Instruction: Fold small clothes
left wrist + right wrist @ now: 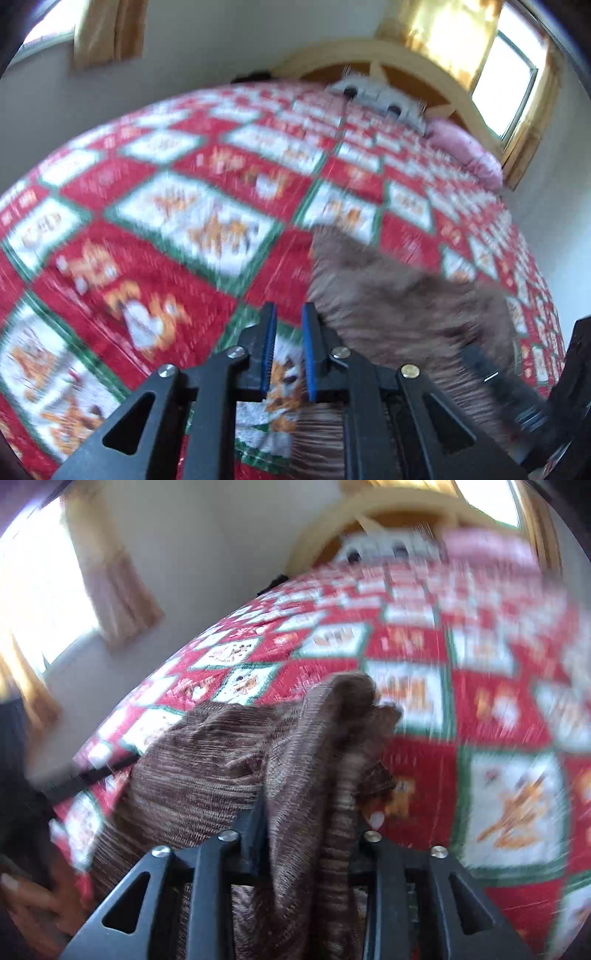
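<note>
A brown knitted garment (388, 295) lies crumpled on a red, white and green patchwork bedspread (166, 229). My left gripper (291, 332) hovers just left of it. Its blue pads stand shut to a narrow slit with nothing between them. In the right wrist view the same garment (207, 760) spreads to the left, and a bunched fold of it runs up between the fingers of my right gripper (312, 812). The cloth fills the gap and hides both pads. Both views are blurred by motion.
The bedspread (498, 701) covers the whole bed. A wooden headboard (369, 55), a grey-white cushion (376, 96) and a pink pillow (465, 147) sit at the far end. Curtained windows flank the bed. A person's hand (33, 897) shows at the lower left.
</note>
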